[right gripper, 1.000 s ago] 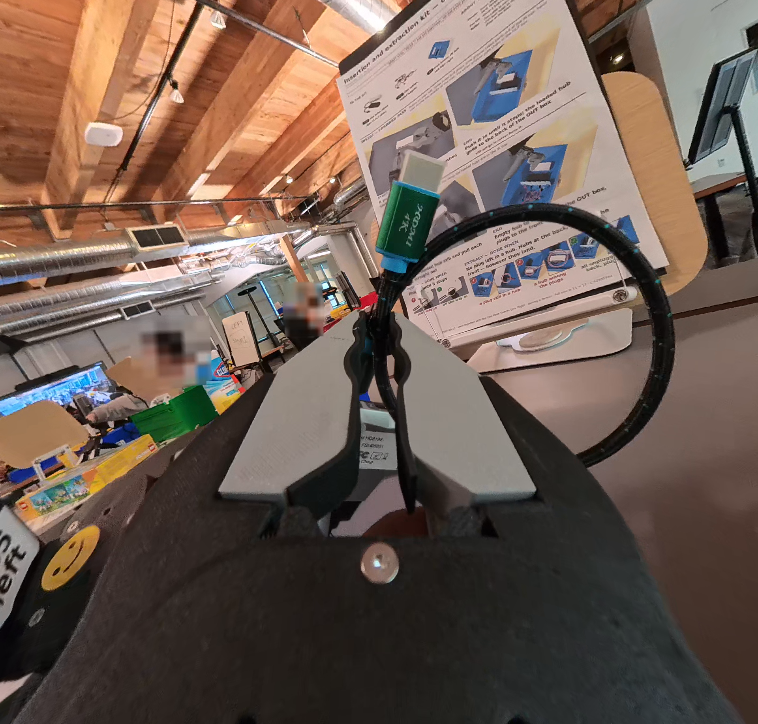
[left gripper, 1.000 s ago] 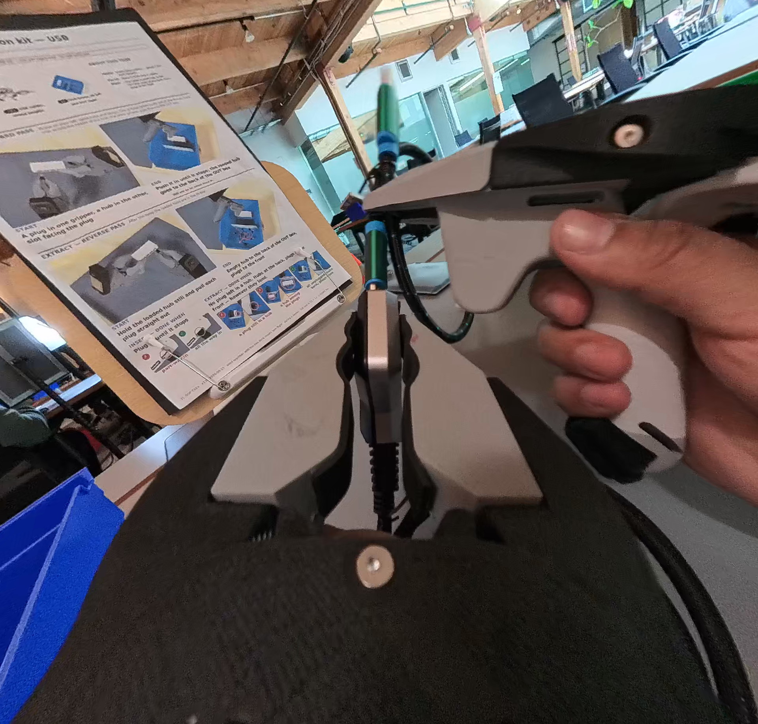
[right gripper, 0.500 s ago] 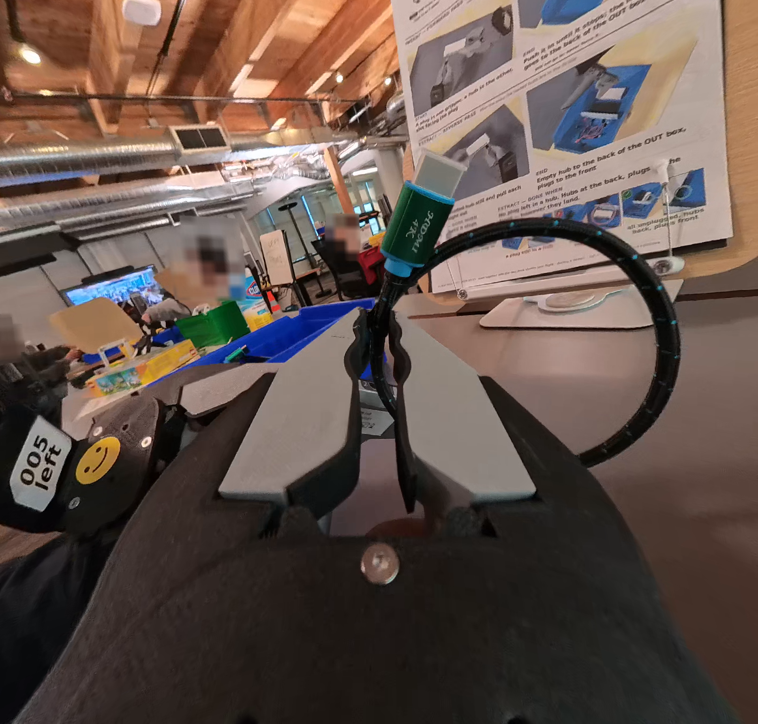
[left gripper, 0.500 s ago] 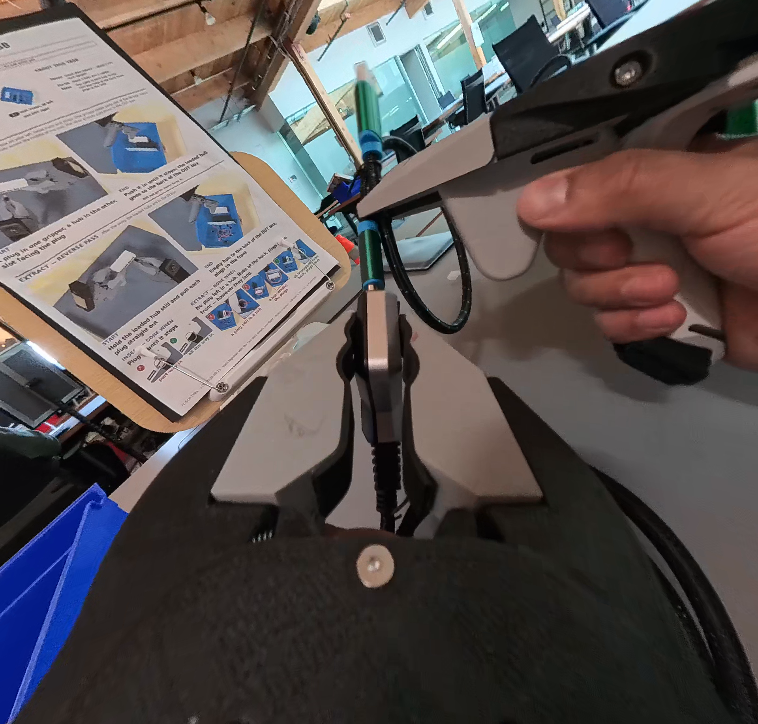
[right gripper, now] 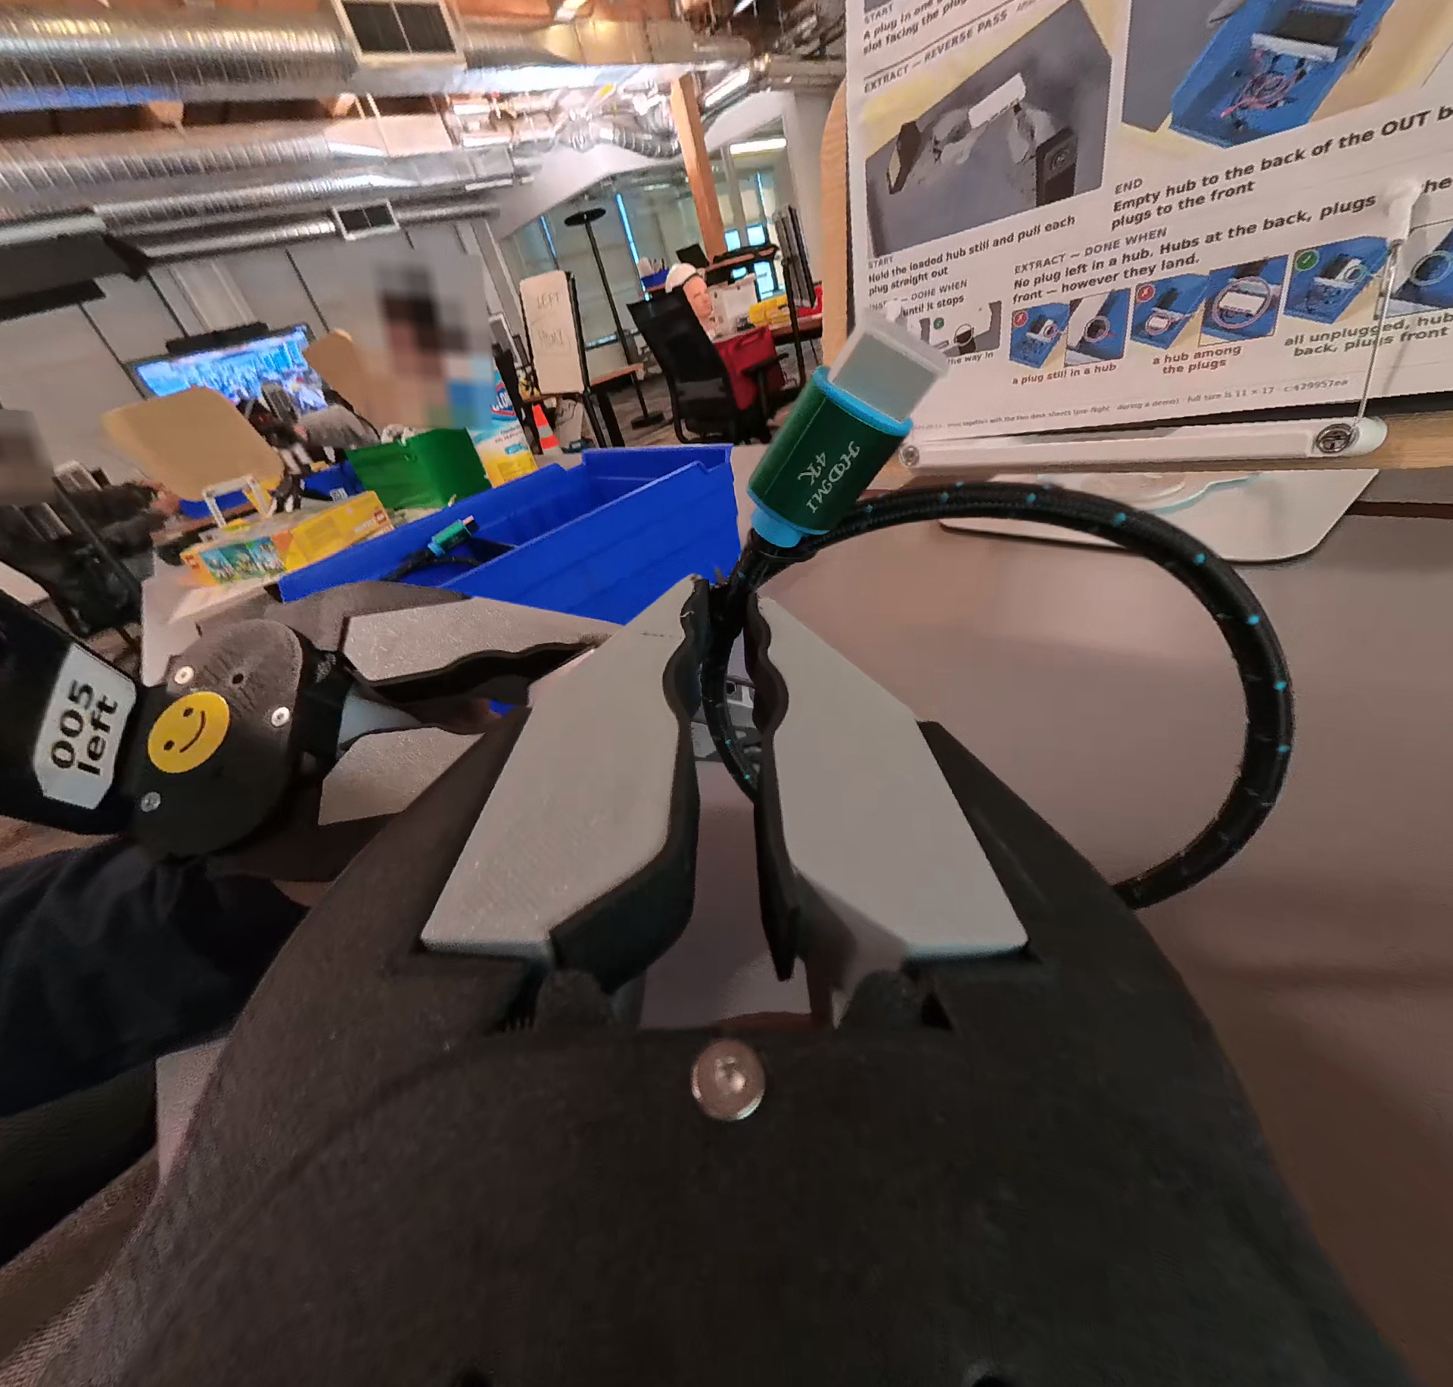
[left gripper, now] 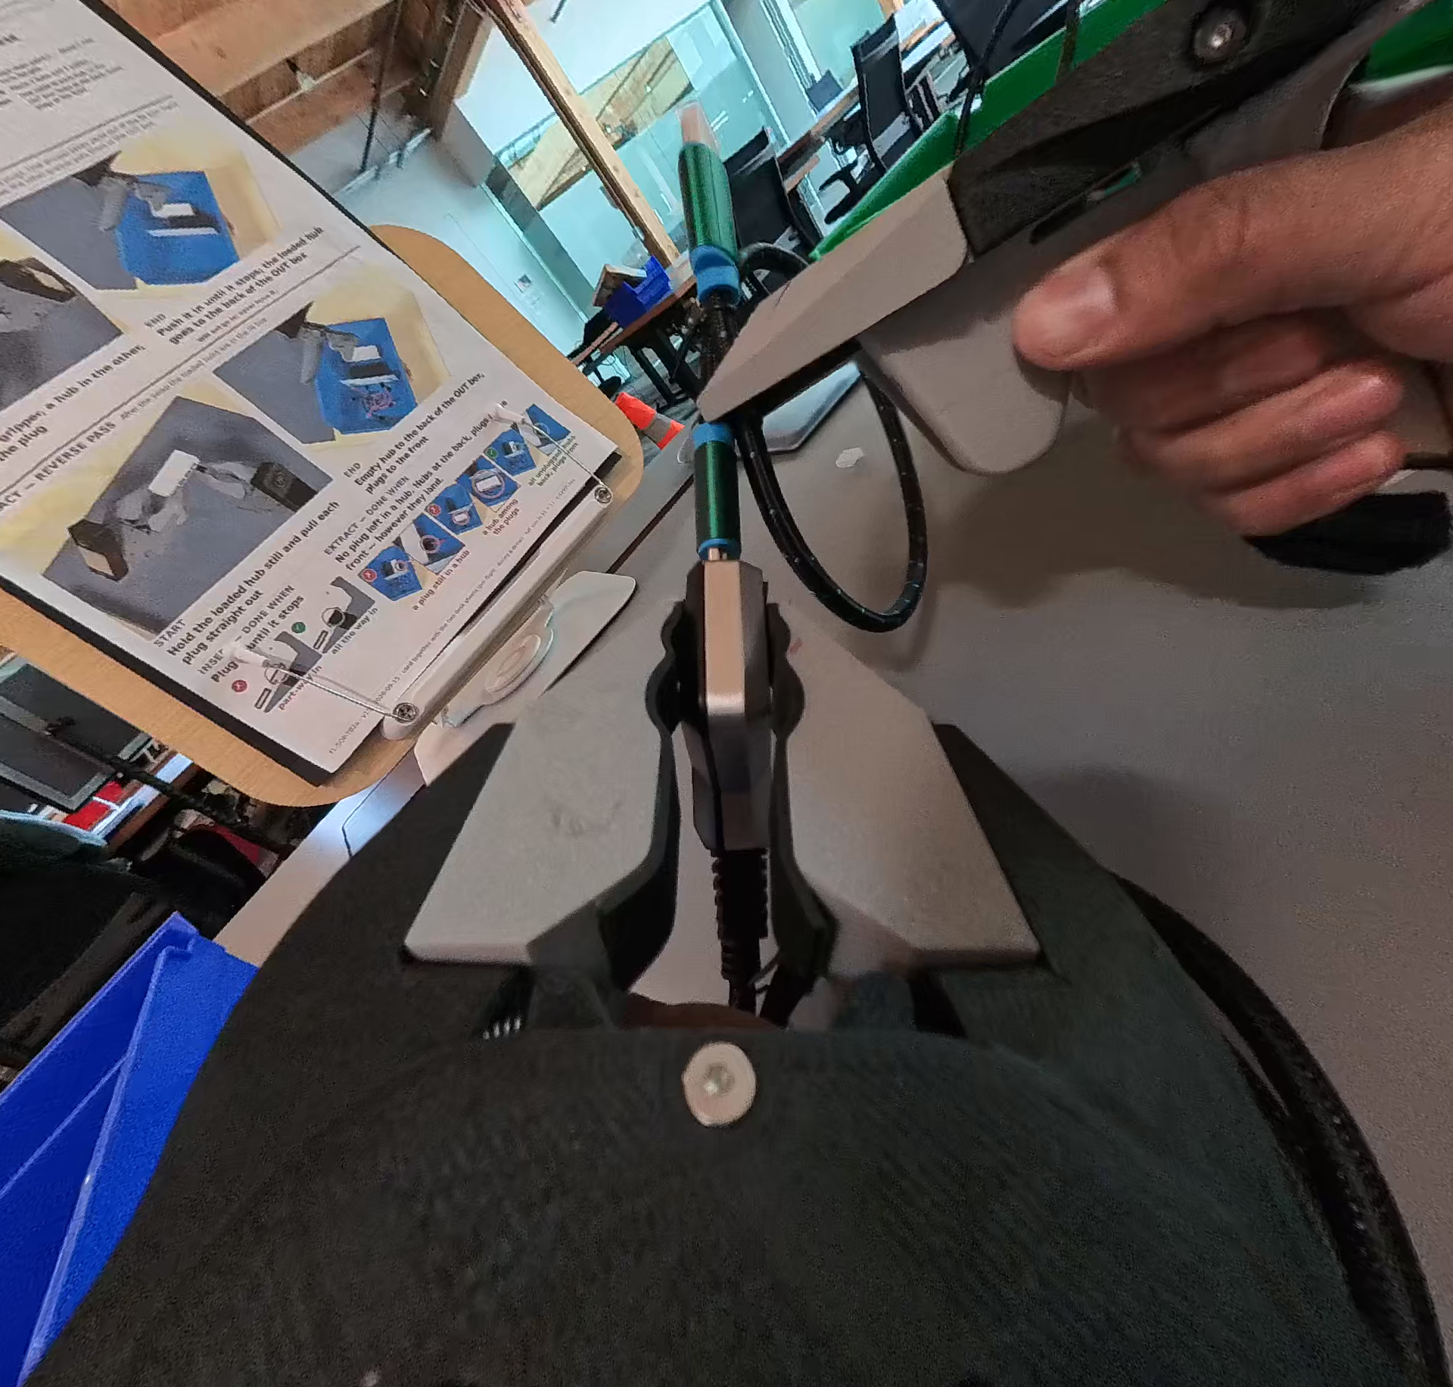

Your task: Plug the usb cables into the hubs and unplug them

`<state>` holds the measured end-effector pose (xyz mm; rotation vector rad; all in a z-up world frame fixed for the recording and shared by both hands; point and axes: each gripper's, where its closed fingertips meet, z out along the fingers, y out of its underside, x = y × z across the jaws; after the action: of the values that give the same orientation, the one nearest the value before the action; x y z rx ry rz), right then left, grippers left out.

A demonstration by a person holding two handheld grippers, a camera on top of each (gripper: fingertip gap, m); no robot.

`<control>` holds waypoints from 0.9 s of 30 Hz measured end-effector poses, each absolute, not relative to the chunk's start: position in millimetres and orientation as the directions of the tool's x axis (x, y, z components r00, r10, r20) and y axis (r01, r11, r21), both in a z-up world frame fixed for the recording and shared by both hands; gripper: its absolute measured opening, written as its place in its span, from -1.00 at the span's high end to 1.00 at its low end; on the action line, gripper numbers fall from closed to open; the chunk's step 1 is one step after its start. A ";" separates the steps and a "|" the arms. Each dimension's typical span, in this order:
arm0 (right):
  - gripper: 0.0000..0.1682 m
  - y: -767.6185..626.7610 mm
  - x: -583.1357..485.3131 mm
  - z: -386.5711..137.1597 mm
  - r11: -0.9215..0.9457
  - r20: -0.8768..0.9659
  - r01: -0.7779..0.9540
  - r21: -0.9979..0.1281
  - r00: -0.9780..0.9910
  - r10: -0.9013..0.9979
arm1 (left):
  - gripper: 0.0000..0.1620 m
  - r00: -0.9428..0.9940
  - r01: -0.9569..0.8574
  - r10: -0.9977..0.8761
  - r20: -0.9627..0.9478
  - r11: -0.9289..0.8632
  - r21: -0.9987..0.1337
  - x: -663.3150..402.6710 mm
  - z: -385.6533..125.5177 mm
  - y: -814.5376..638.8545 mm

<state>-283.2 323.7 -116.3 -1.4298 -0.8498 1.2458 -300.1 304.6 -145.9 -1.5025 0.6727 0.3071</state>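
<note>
My left gripper (left gripper: 727,626) is shut on a thin grey metal hub (left gripper: 727,681), held edge-on. A green plug (left gripper: 714,492) with blue rings sits at the hub's front end. Its black braided cable (left gripper: 904,532) loops up to a second green plug (left gripper: 704,193). My right gripper (right gripper: 723,610) is shut on that cable (right gripper: 1258,681) just below this free green plug (right gripper: 825,461), which points up and right. In the left wrist view the right gripper (left gripper: 747,382), held by a hand (left gripper: 1258,311), hovers just above and beyond the hub.
An instruction sheet (left gripper: 259,421) on a wooden stand is at the left, and it also shows in the right wrist view (right gripper: 1179,170). A blue bin (right gripper: 550,532) holding a cable is beyond the left gripper (right gripper: 472,681). The grey tabletop (left gripper: 1140,760) lies below. Some 4 centimetres of space lies between my two pairs of fingers.
Both grippers have tilted downward, bringing the table and the blue bin into the right wrist view. The right gripper has moved up and right in the left wrist view. Both grips are unchanged.
</note>
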 end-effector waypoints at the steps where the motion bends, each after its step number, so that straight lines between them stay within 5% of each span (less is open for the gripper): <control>1: 0.92 323.5 -283.0 -117.4 -0.230 -0.245 -0.095 -0.969 0.219 0.944 | 0.81 0.782 -0.584 -0.215 -0.584 0.070 -0.808 -300.1 -146.8 304.8; 22: 0.93 316.4 -283.2 -135.8 0.024 0.046 0.088 -0.996 0.253 0.966 | 0.83 0.744 -0.643 -0.236 -0.625 -0.004 -0.765 -303.3 -161.4 305.3; 27: 0.91 323.4 -283.5 -134.1 -0.150 -0.144 0.018 -0.989 0.191 0.971 | 0.80 0.712 -0.681 -0.231 -0.663 0.000 -0.732 -303.2 -163.8 310.1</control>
<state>-283.5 323.4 -134.1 -1.4246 -1.0164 1.1561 -303.2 310.1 -163.8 -1.5693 0.7656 0.4145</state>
